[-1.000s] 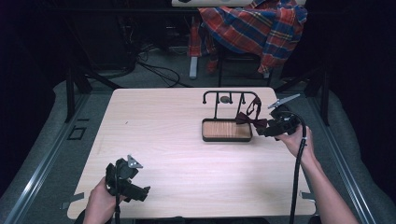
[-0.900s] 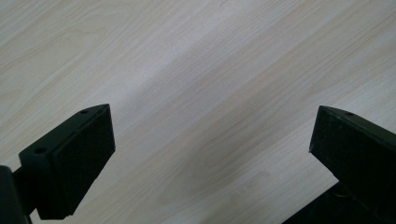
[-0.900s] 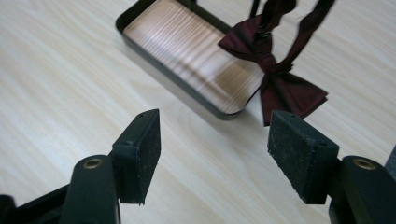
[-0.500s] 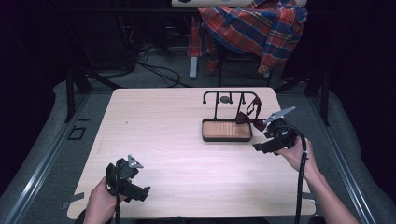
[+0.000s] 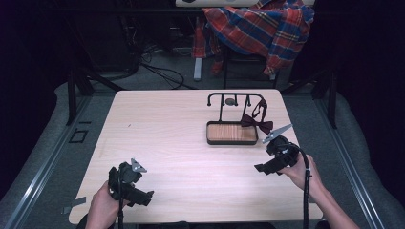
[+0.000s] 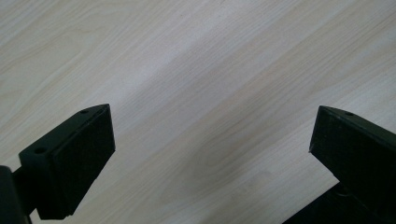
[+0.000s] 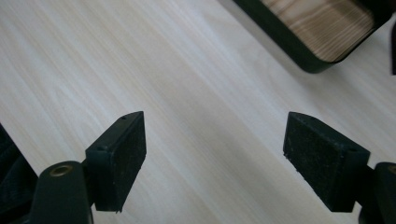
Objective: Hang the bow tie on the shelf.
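A black stand [image 5: 220, 106] with a wooden tray base [image 5: 231, 142] rises at the table's far right. A dark red bow tie [image 5: 257, 123] hangs by its strap from the right end of the stand's rail, over the tray's right rim. My right gripper [image 5: 263, 168] is in front of the tray, apart from the bow tie. Its jaws have just been opening, and in the right gripper view the right gripper [image 7: 215, 126] is open over bare wood, the tray's corner [image 7: 299, 53] showing beyond it. My left gripper [image 5: 142, 195] rests at the near left, and in its own view the left gripper [image 6: 212, 114] is open with nothing between its jaws.
A small grey round piece [image 5: 230, 101] hangs from the stand's rail. Behind the table a plaid shirt [image 5: 260, 24] is draped over a chair. Cables lie on the floor at the back left. Light wooden table [image 5: 162, 129] stretches left of the stand.
My right gripper has drawn back from the bow tie at the stand toward the near edge and lower, its jaws wider. The bow tie stays on the stand. The left gripper has not moved.
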Demonstrator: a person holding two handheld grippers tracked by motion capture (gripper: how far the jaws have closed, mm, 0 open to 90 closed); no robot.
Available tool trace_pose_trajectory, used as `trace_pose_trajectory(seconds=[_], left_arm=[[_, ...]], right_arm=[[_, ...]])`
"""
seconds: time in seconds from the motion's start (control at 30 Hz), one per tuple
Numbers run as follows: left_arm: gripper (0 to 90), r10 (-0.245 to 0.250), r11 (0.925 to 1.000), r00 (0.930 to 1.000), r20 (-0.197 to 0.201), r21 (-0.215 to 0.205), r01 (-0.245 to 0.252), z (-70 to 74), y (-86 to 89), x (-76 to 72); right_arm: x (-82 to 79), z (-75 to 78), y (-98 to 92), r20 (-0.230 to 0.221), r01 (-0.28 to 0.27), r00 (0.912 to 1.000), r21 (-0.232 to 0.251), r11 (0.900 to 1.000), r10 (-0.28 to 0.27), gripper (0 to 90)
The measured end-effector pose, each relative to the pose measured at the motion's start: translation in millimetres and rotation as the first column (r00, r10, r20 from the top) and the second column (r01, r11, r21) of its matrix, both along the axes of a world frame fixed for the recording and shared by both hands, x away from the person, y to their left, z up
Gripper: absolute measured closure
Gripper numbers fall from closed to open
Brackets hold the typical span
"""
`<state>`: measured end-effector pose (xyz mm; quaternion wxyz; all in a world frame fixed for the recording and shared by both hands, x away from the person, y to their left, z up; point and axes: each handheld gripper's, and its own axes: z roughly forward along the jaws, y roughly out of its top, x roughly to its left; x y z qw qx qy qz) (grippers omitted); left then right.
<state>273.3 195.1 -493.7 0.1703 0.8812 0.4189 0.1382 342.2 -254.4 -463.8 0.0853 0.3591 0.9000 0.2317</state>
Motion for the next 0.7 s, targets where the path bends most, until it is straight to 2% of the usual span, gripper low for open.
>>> trace_pose_trajectory(seconds=[0.27, 0.3, 0.5, 0.53, 0.7], left_arm=[[0.1, 0.001, 1.0000, 1.0000, -0.004, -0.005, -0.001, 0.1, 1.0, 0.7], [0.1, 0.001, 1.0000, 1.0000, -0.004, -0.004, -0.001, -0.2, 0.8, 0.7], [0.1, 0.003, 1.0000, 1.0000, -0.001, -0.006, -0.003, -0.1, 0.8, 0.6], [0.1, 0.002, 1.0000, 1.0000, -0.003, -0.005, -0.002, 0.1, 0.7, 0.6], [0.1, 0.005, 1.0000, 1.0000, -0.002, -0.007, -0.005, 0.3, 1.3, 0.3]], right_arm=[[-9.0, -14.5, 11.8, -0.046, -0.052, 0.9976, -0.032, 0.998, 0.051, 18.8], [-10.4, -15.6, 13.1, -0.051, -0.049, 0.9975, -0.023, 0.999, 0.048, 18.7], [-16.2, -23.0, 14.5, -0.092, -0.037, 0.9952, -0.037, 0.999, 0.034, 15.8], [-17.0, -24.9, 14.5, -0.098, -0.035, 0.9947, -0.024, 0.999, 0.033, 15.7], [-20.8, -28.5, 13.8, -0.109, -0.041, 0.9933, -0.034, 0.999, 0.037, 15.2]])
